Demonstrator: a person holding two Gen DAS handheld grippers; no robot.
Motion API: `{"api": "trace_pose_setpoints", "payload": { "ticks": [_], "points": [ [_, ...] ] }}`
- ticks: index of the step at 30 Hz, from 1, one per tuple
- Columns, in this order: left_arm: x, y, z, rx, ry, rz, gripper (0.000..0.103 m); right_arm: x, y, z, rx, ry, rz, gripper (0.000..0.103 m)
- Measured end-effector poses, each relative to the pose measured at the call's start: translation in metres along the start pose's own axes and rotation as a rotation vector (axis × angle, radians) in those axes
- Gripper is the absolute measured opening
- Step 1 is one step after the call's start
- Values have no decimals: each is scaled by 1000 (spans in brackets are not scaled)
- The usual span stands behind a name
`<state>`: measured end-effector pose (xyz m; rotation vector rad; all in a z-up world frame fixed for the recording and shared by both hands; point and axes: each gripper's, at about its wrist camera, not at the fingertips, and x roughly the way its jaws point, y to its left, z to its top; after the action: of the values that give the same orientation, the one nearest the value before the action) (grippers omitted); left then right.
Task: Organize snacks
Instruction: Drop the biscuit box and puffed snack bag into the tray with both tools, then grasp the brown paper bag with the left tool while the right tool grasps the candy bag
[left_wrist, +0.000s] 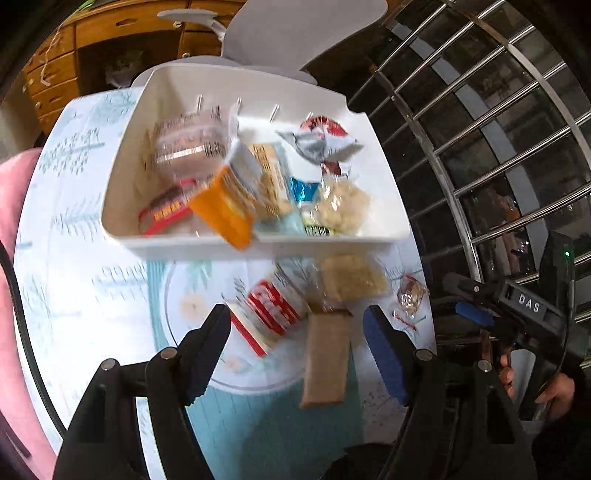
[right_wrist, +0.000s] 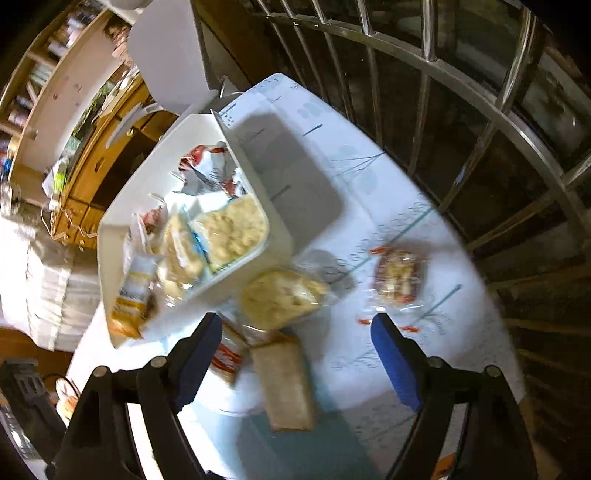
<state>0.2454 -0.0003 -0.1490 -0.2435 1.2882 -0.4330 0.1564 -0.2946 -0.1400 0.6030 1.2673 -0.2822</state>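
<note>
A white bin (left_wrist: 332, 245) (right_wrist: 110, 236) holds several snack packets. An orange packet (left_wrist: 225, 210) (right_wrist: 131, 299), blurred, tilts over the bin's near rim. On the cloth in front of the bin lie a red-and-white packet (left_wrist: 273, 310) (right_wrist: 229, 354), a brown bar (left_wrist: 327, 365) (right_wrist: 288, 387), a pale cracker packet (left_wrist: 352, 282) (right_wrist: 280, 299) and a small clear-wrapped snack (left_wrist: 410, 295) (right_wrist: 397, 277). My left gripper (left_wrist: 295, 332) hangs open above the red-and-white packet and the bar, holding nothing. My right gripper (right_wrist: 295, 339) is open too, over the bar and empty.
The round table (left_wrist: 92, 258) (right_wrist: 369, 177) wears a pale blue patterned cloth. A metal window grille (left_wrist: 480, 129) (right_wrist: 443, 92) runs close along its right edge. A hand (left_wrist: 550, 391) grips the right tool's handle. A wooden drawer unit (left_wrist: 55, 81) and a white chair (left_wrist: 295, 29) stand behind.
</note>
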Motion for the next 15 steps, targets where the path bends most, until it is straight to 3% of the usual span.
{"api": "trace_pose_setpoints", "payload": {
  "ticks": [5, 8, 15],
  "points": [
    [8, -23, -23, -48, -3, 27, 74, -7, -23, -7, -124, -10, -17, 83],
    [15, -34, -34, -73, -3, 84, 83, -10, -36, -10, -196, -15, -22, 83],
    [32, -43, -55, -172, 4, 131, 83, -7, -60, -7, -350, -22, 0, 83]
  ]
}}
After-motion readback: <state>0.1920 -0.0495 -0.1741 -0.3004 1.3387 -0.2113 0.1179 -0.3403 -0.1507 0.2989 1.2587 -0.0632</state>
